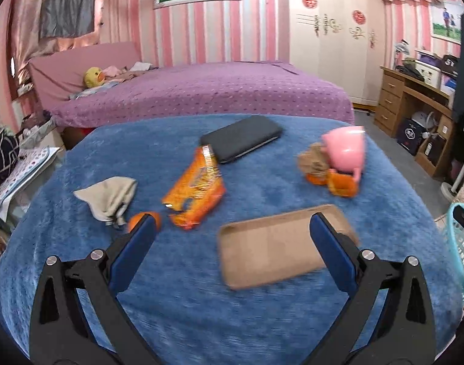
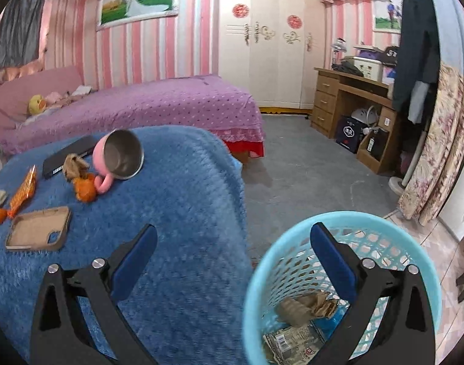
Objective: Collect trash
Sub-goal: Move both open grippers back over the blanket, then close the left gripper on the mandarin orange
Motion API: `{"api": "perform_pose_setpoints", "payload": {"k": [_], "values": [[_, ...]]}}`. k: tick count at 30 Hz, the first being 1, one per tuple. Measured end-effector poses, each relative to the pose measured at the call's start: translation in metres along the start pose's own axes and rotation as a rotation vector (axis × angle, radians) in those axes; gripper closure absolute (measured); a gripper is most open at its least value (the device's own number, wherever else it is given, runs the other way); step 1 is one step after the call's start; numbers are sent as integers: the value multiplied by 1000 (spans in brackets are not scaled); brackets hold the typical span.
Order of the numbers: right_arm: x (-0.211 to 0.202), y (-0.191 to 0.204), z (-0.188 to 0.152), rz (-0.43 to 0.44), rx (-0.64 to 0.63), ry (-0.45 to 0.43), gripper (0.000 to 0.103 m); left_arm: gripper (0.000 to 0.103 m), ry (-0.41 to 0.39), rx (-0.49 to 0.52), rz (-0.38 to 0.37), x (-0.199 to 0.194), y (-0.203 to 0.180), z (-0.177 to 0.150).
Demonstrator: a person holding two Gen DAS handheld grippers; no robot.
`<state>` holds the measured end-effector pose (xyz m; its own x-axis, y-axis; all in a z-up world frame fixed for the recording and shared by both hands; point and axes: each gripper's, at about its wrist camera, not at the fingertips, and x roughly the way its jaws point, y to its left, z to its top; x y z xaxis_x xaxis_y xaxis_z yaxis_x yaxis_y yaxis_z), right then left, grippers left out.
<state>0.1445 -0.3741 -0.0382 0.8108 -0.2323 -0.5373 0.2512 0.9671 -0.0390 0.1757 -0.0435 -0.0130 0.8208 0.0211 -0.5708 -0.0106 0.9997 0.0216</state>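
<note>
The left gripper (image 1: 232, 231) hovers spread wide and empty over the blanket (image 1: 262, 319), facing the wrapper (image 1: 195, 194). The right gripper (image 2: 233, 240), also wide and empty, straddles the bin (image 2: 420, 273) rim, trash (image 2: 302, 304) inside.

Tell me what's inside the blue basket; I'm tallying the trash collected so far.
The basket holds crumpled brown paper, a printed wrapper and something blue beneath them. The right gripper, open and empty, covers part of the bottom.

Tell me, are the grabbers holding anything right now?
No. The left gripper is open above the blue blanket, and the right gripper is open by the trash basket. Nothing sits between their fingers.
</note>
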Motion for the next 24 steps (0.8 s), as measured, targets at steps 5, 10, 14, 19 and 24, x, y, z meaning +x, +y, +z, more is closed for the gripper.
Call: {"api": "perform_pose_setpoints", "payload": {"k": [5,10,14,19,24], "values": [[6,14,-2,51,28,26,5,9,55,-13,42,20,39,-4],[11,32,-1,39,-22,25,5,28,104,-20,40,34,67,-12],[13,43,0,44,-48,27,5,38,138,-39,17,46,84,-12],[16,46,4,52,-54,30,5,41,148,-29,16,61,84,-6],[19,45,4,70,-50,48,5,48,146,0,27,76,81,1]]}}
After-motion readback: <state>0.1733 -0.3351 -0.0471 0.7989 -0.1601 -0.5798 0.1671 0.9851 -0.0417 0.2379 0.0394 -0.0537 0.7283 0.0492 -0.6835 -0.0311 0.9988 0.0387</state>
